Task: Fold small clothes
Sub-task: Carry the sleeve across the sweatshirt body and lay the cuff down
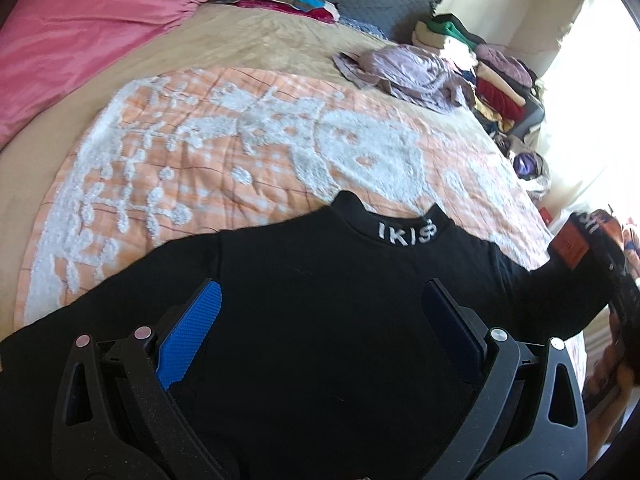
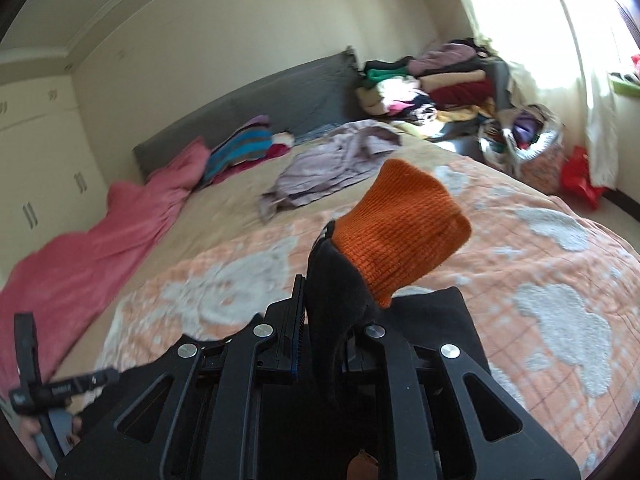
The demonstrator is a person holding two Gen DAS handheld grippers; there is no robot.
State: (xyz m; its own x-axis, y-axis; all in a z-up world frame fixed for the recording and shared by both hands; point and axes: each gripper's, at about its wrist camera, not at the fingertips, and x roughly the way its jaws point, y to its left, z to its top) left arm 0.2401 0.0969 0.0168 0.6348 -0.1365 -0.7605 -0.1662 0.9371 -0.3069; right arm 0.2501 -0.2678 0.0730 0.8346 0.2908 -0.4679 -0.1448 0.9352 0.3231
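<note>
Right wrist view shows your right tongs [image 2: 320, 300] clamping the black top's [image 1: 320, 300] orange cuff [image 2: 404, 236] for folding, while your left tongs [image 1: 320, 320] stand wide above its chest.

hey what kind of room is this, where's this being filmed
Most likely a home bedroom. There is a wide bed with a grey padded headboard, an orange and white quilt spread over it, and stacks of folded clothes by the bright curtained window.

In the left wrist view we have the shirt [image 1: 320, 300] spread across the lower frame on the quilt [image 1: 200, 152], which lies on the bed [image 1: 240, 44]. Upper left sits a blanket [image 1: 80, 32]; upper right, a clothes pile [image 1: 492, 80].
</note>
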